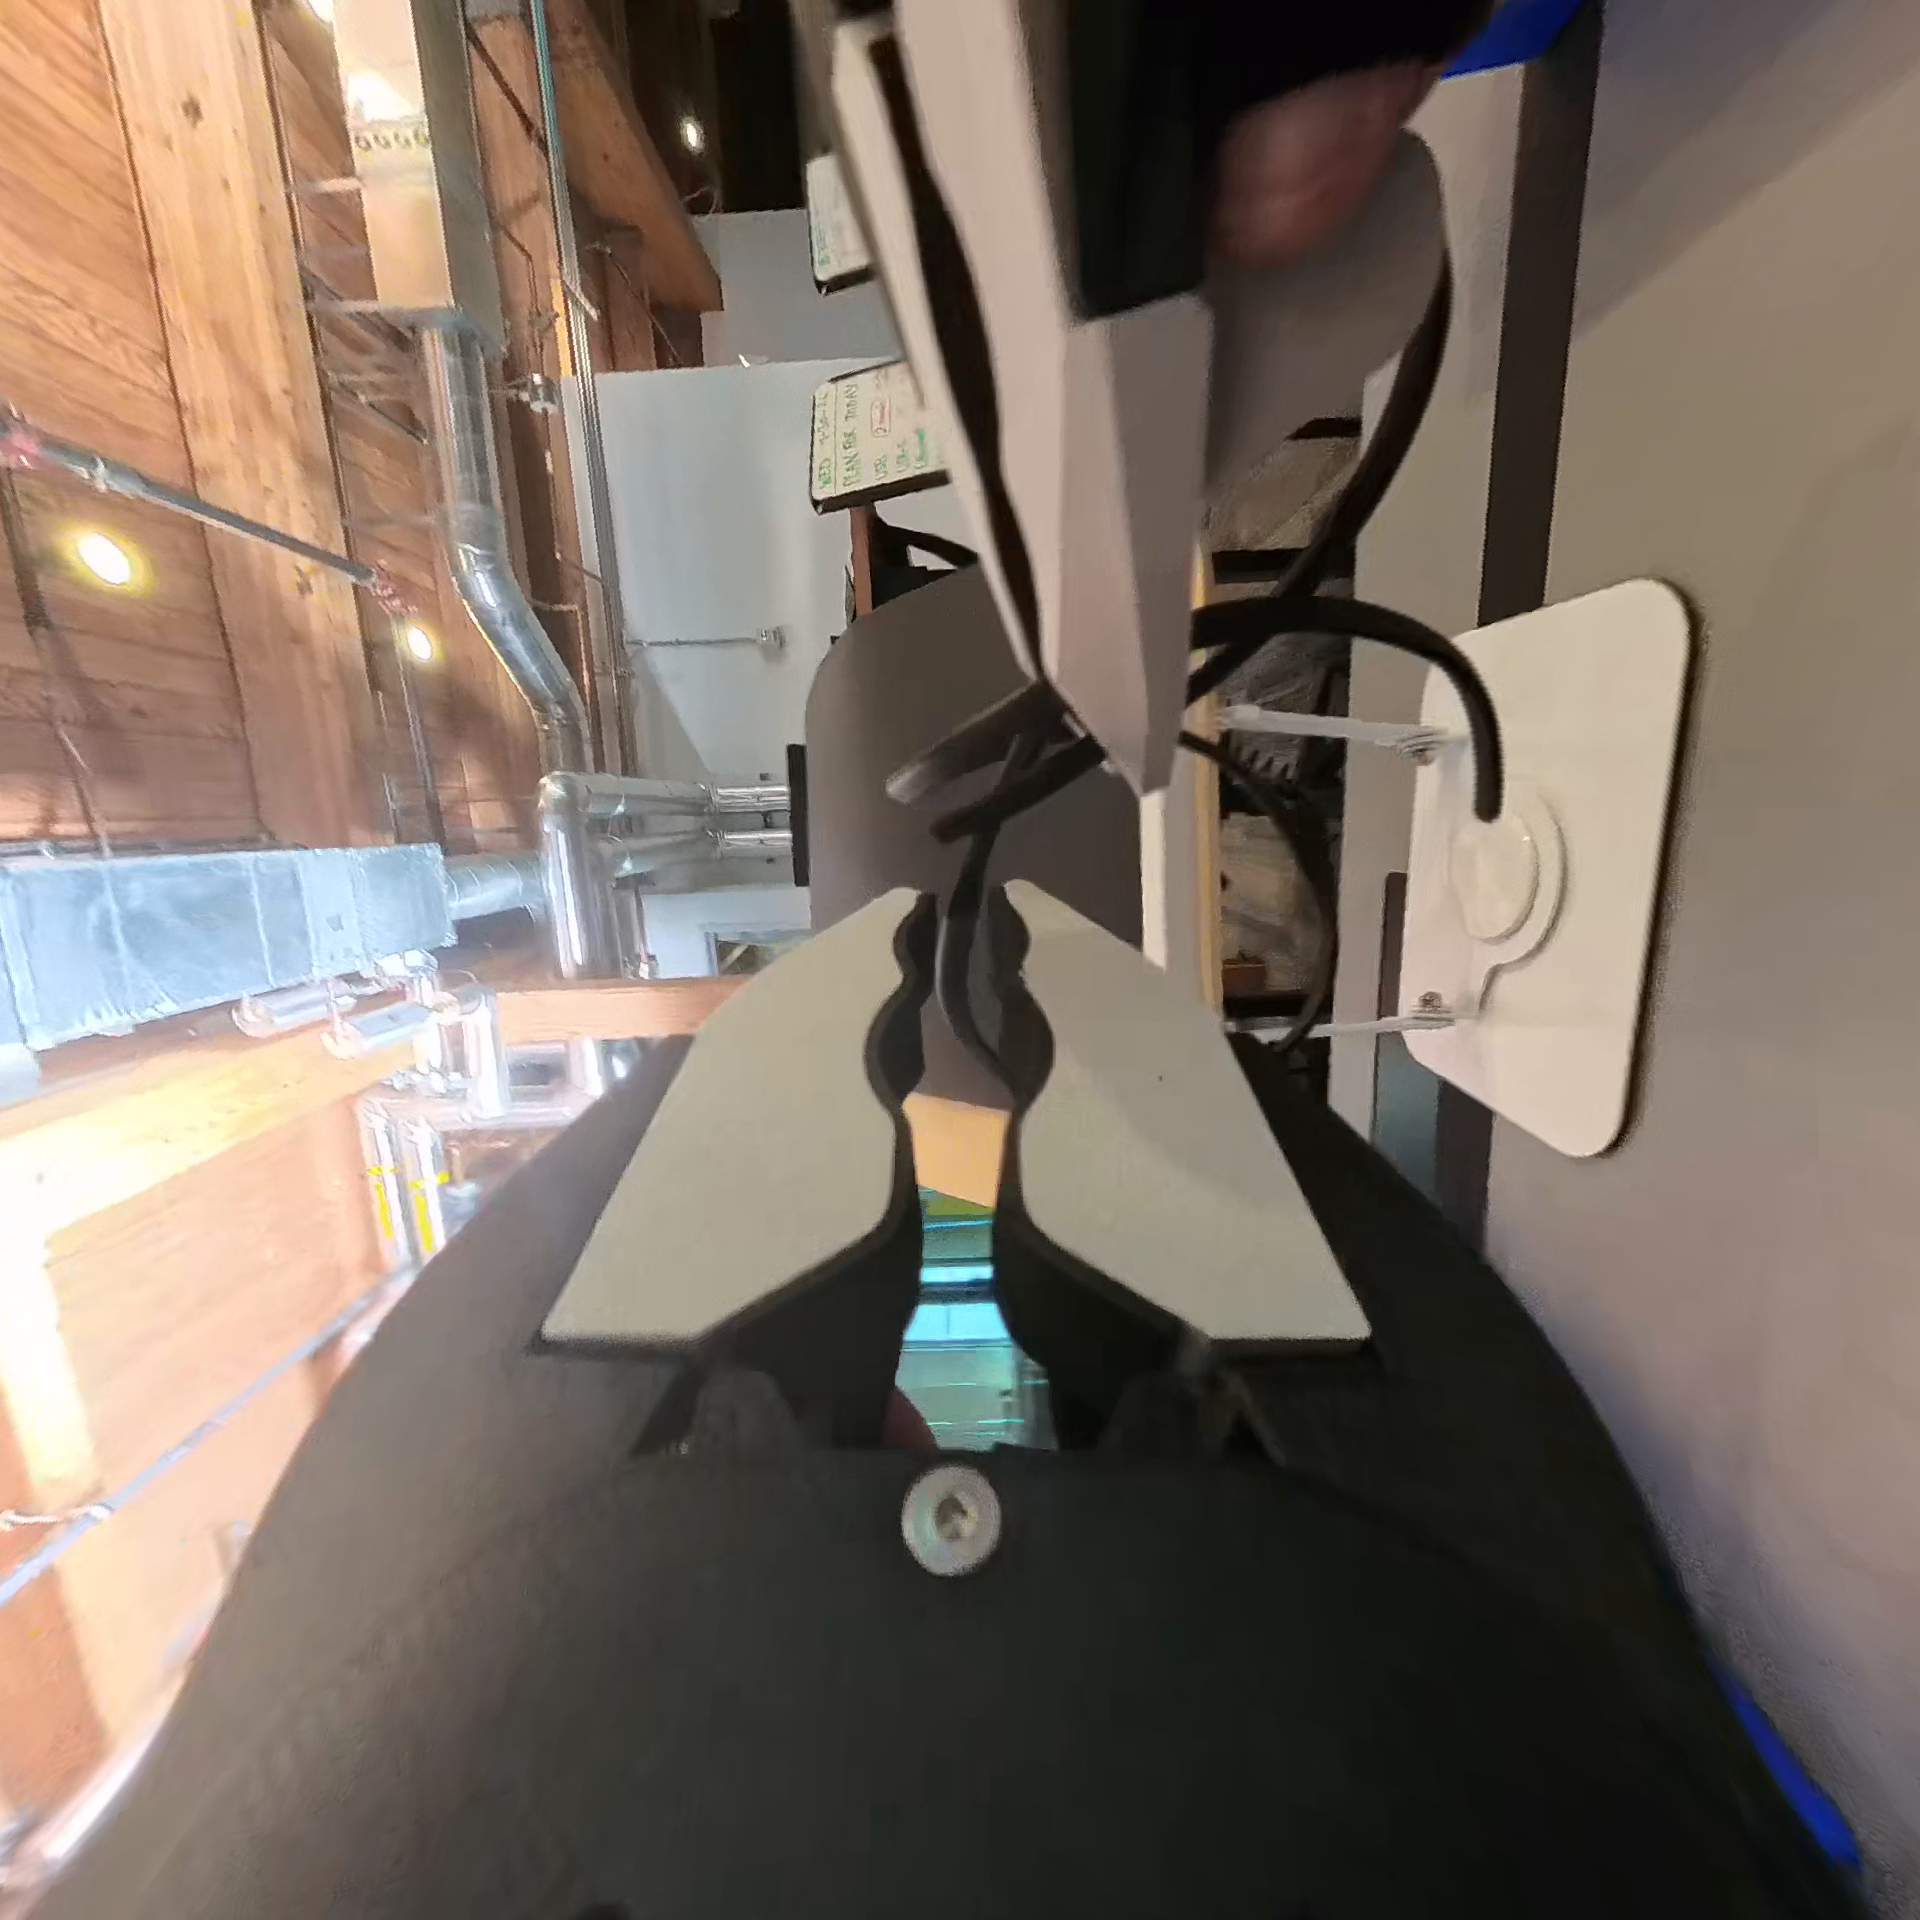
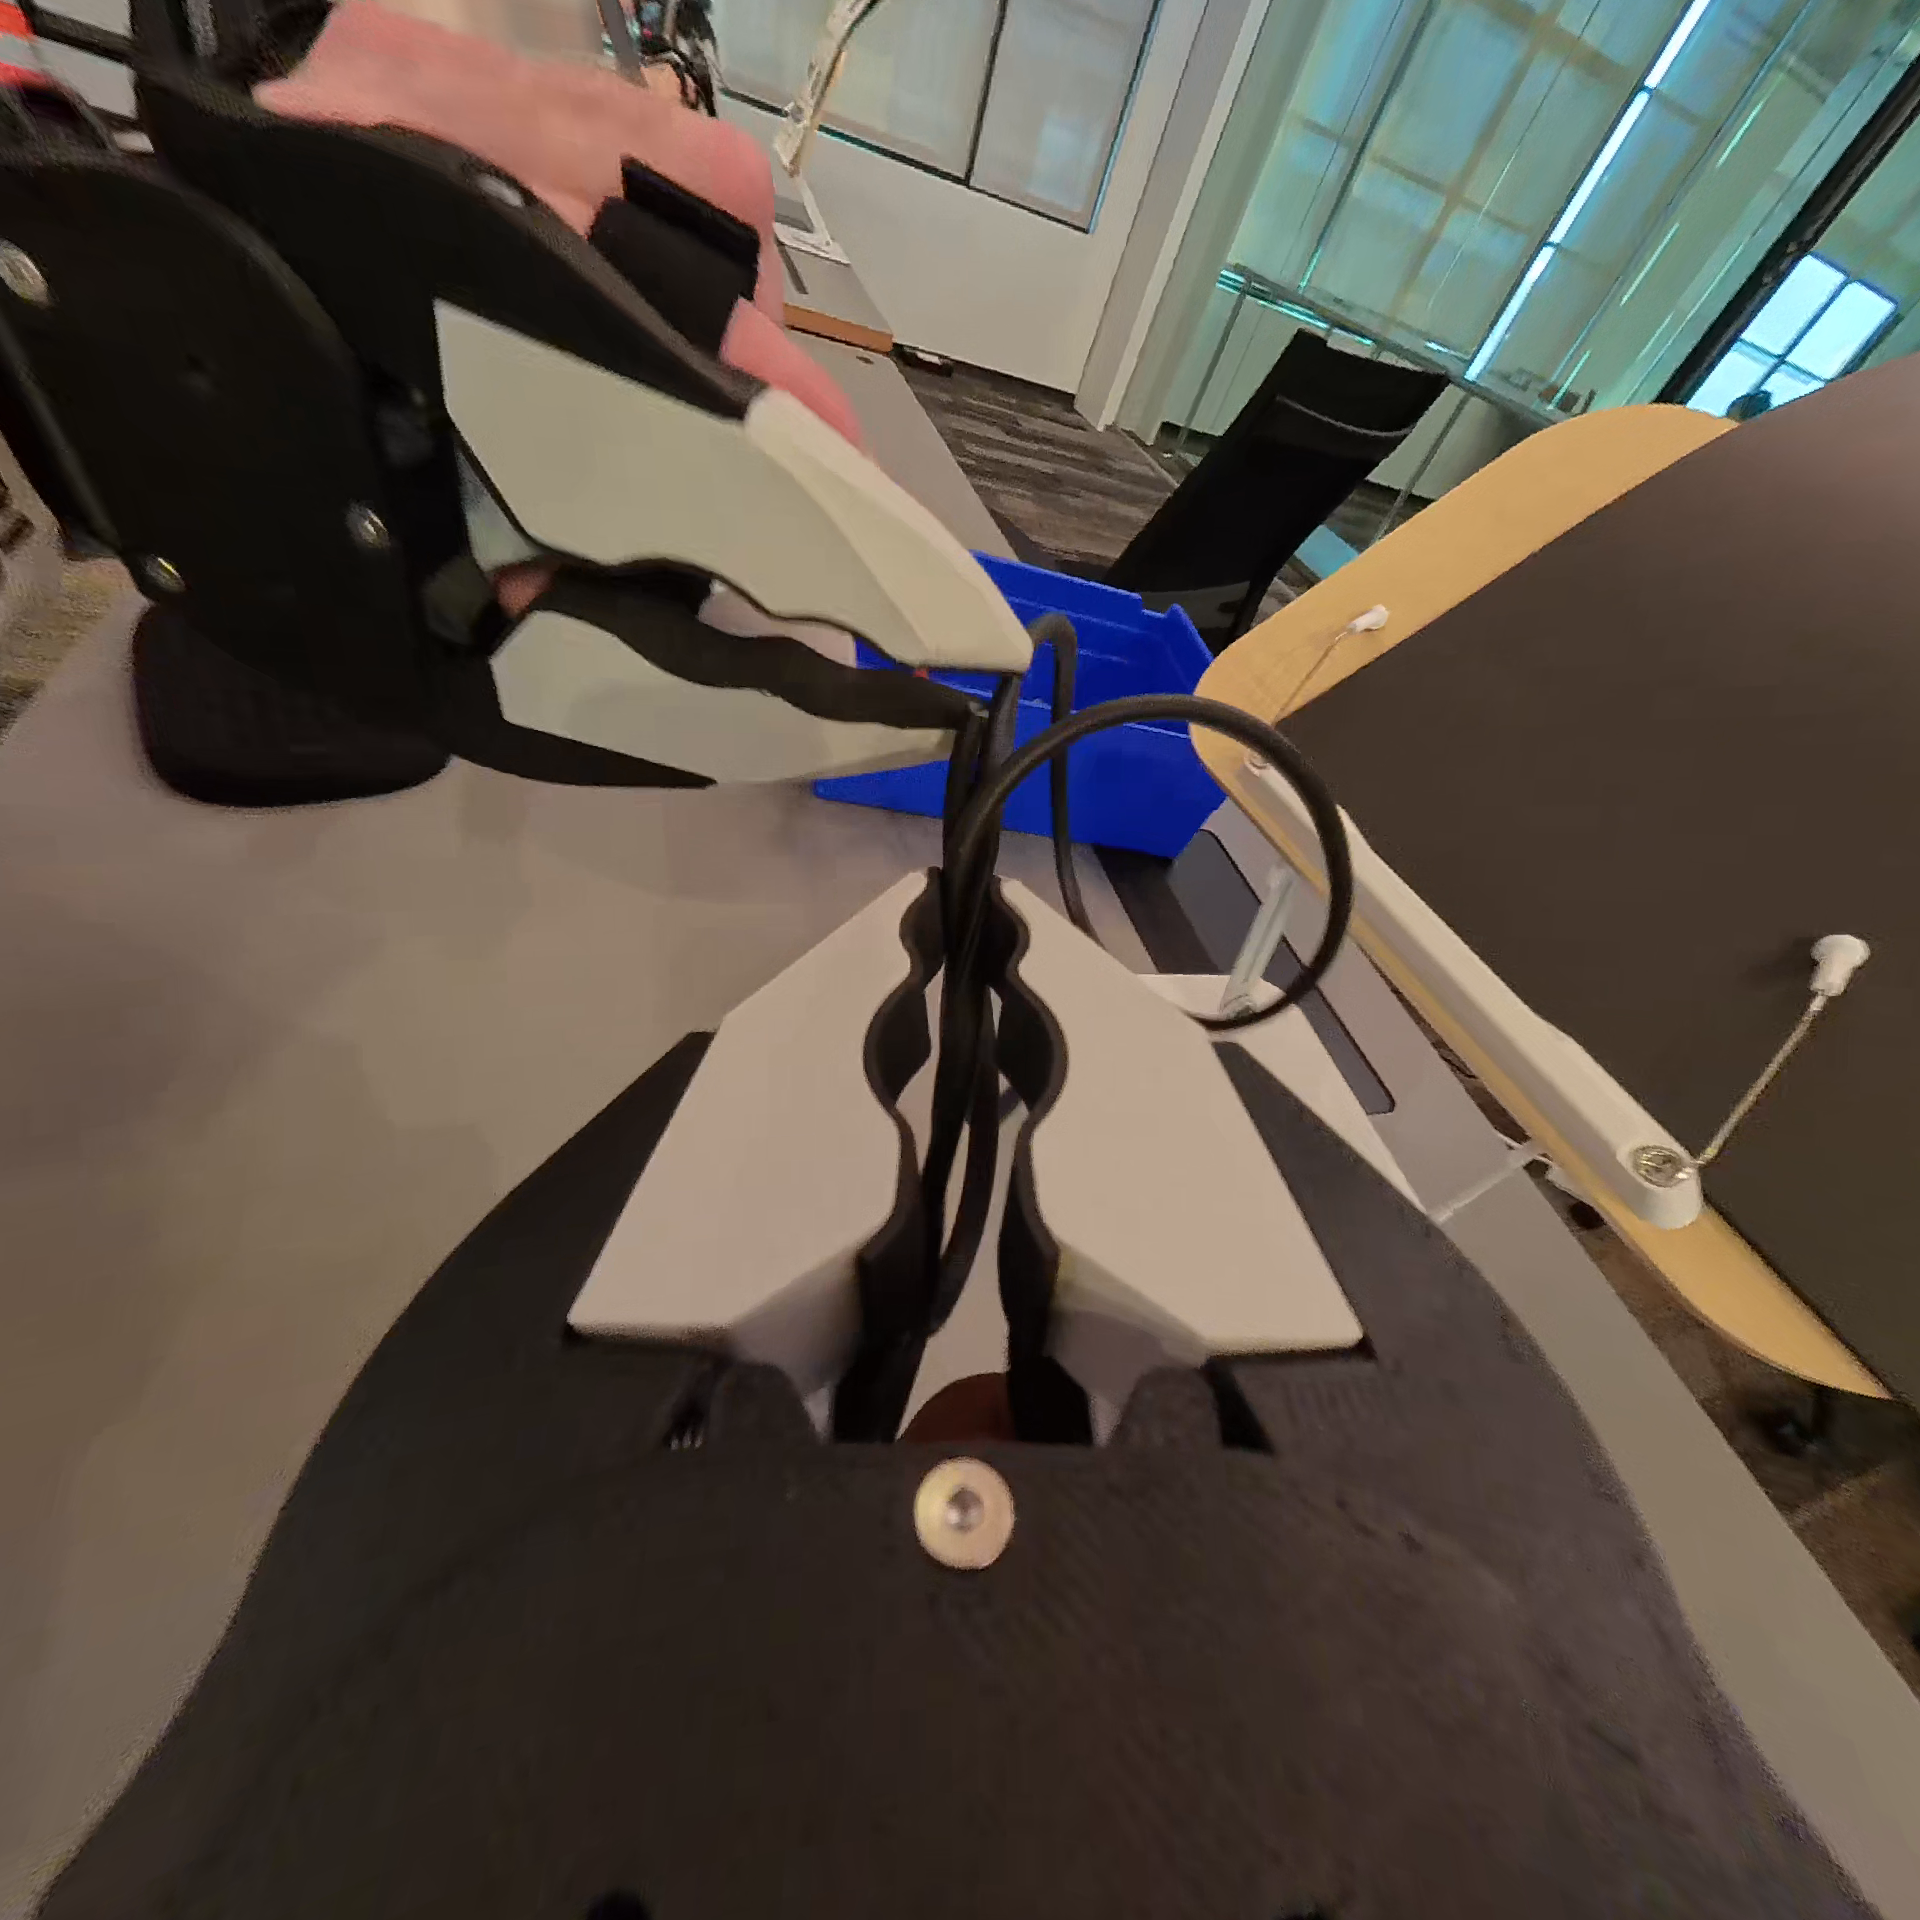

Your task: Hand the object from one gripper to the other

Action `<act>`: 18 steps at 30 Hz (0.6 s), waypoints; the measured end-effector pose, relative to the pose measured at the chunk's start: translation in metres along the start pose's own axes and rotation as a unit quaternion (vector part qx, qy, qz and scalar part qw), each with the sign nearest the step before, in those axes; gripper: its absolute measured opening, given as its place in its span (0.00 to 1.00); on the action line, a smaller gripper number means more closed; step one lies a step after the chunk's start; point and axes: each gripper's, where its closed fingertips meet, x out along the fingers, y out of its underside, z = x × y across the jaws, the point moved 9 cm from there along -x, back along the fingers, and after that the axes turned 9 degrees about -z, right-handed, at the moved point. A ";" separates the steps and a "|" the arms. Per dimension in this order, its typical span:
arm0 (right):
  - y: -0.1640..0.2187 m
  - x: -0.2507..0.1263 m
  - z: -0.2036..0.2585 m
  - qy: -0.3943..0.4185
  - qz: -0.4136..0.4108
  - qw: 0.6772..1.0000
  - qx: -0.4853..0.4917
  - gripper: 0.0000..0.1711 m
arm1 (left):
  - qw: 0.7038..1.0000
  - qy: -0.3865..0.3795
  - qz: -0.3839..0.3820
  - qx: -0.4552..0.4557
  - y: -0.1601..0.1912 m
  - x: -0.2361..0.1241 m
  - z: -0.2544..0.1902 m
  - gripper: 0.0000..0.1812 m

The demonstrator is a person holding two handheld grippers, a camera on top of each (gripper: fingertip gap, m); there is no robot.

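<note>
- Both the left gripper [image 1: 961, 914] and right gripper [image 2: 964, 894] pinch the black cable [image 2: 1039, 769]
- Pulling apart now strains it; an early release probably drops its loose loop

- grey table [image 2: 312, 987], smooth matte top, fills left and lower part of right wrist view
- blue plastic bin [image 2: 1132, 748] sits on it toward far edge
- white plate [image 1: 1558, 862] with rounded corners on same grey top, black cable end on it
</note>
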 end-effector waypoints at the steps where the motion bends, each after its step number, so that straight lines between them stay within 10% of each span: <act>1: 0.000 0.000 -0.001 0.003 0.002 1.000 -0.006 0.02 | 1.000 0.003 0.003 -0.017 0.002 -0.002 0.001 0.06; 6: 0.000 -0.002 -0.005 0.030 -0.007 0.999 -0.032 0.01 | 0.979 0.049 0.004 -0.197 0.015 -0.014 0.009 0.13; 13: -0.005 0.001 0.003 0.074 -0.055 0.989 -0.119 0.02 | 0.738 0.151 -0.130 -0.645 0.016 -0.021 0.010 0.21; 18: -0.001 0.008 0.014 0.083 -0.083 0.982 -0.145 0.02 | 0.664 0.127 -0.166 -0.718 0.015 -0.008 0.006 0.22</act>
